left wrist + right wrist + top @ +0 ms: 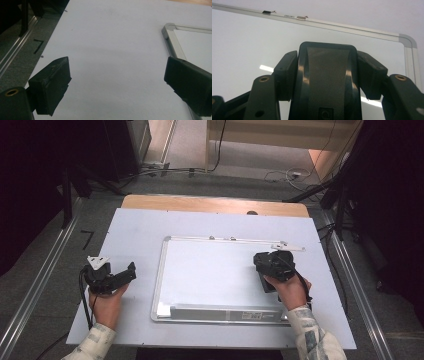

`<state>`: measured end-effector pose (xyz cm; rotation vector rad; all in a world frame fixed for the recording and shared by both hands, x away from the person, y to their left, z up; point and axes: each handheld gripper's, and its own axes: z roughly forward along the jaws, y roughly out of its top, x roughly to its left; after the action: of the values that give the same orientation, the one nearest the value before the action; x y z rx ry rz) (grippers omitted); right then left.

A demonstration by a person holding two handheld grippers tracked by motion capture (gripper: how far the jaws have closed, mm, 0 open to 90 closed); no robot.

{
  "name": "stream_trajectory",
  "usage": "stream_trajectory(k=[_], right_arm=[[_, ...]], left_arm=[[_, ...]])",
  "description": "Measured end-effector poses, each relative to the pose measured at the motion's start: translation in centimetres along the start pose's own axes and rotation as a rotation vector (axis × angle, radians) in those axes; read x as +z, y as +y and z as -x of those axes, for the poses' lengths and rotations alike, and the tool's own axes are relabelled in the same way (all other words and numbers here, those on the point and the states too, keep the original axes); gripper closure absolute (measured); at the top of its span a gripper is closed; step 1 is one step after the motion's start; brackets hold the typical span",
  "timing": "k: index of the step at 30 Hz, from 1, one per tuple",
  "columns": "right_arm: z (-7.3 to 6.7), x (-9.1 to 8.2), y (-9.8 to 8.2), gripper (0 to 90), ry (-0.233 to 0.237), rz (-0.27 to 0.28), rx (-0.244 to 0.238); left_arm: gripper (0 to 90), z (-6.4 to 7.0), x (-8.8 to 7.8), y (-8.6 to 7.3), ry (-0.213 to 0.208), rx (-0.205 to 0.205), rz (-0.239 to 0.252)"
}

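1. Right tool (270, 265): clenched on a black eraser (327, 75); in the right gripper view both jaws press against the eraser's two long sides, and the eraser stands between them with its dark felt face toward the camera.
2. Eraser position: it sits in the grip of the right tool, over the white surface of the whiteboard (210, 275); in the high view it is at the right part of the board, just below the board's far edge; whether its far end touches the surface cannot be told.
3. Whiteboard: it lies flat on the tabletop (130, 235), directly under and ahead of the right tool; its aluminium frame (372, 31) runs across the scene beyond the eraser, with a rounded corner to the right of the tool; two small metal clips (300, 17) sit on that frame edge, ahead and to the left of the tool.
4. Left tool (117, 276): released; in the left gripper view its two black jaws stand wide apart with bare tabletop between them.
5. Left tool position: it is held over the tabletop, beside the left edge of the whiteboard; the near frame corner of the board lies just ahead of its right jaw.
6. Hands: each tool is held by a hand in a patterned sleeve (312, 337) that enters from the near side.
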<state>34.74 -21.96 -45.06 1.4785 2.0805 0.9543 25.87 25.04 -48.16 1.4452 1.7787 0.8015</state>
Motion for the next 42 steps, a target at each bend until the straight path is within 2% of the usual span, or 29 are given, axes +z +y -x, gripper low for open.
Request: stream_trajectory(k=[6, 10, 18, 22, 26, 29, 34, 35, 37, 39, 41, 42], right_arm=[[1.3, 0.8, 0.4, 37.1, -0.043, 0.001, 0.019], [2.6, 1.6, 0.7, 37.1, -0.081, -0.005, 0.054], [4.9, 3.4, 1.1, 37.1, -0.179, -0.020, 0.096], [5.5, 4.4, 1.2, 37.1, -0.212, -0.028, 0.083], [5.6, 5.4, 1.0, 37.2, -0.220, -0.050, 0.083], [5.9, 5.7, 1.1, 37.1, -0.208, -0.047, 0.109], [6.1, 6.0, 1.4, 36.8, -0.195, -0.054, 0.098], [6.1, 6.0, 1.4, 35.9, -0.188, -0.048, 0.110], [6.2, 5.9, 1.4, 27.4, -0.167, -0.035, 0.132], [6.3, 5.8, 1.4, 24.3, -0.158, -0.023, 0.160], [6.2, 5.5, 1.4, 22.9, -0.159, -0.009, 0.153], [6.2, 5.4, 1.4, 19.4, -0.154, -0.002, 0.147]], left_arm=[[7.3, 0.0, -0.1, 0.0, 0.003, 0.000, 0.001], [7.3, 0.0, -0.1, 0.0, 0.003, -0.001, -0.001], [7.3, 0.0, 0.0, 0.0, 0.002, -0.001, -0.003], [7.3, 0.0, 0.0, 0.0, 0.005, -0.001, -0.003], [7.3, 0.0, 0.1, 0.0, 0.004, -0.001, -0.003], [7.3, 0.0, 0.1, 0.0, 0.005, 0.000, -0.004], [7.3, 0.0, 0.1, -0.1, 0.003, 0.002, -0.003], [7.3, 0.0, 0.1, -0.1, 0.003, 0.000, -0.001], [7.3, 0.0, 0.1, -0.1, 0.006, 0.003, -0.006], [7.3, -0.1, 0.1, -0.1, 0.006, 0.001, -0.005], [7.3, 0.0, 0.0, -0.1, 0.004, 0.000, -0.002], [7.3, 0.0, 0.0, -0.1, 0.005, 0.001, -0.003]])
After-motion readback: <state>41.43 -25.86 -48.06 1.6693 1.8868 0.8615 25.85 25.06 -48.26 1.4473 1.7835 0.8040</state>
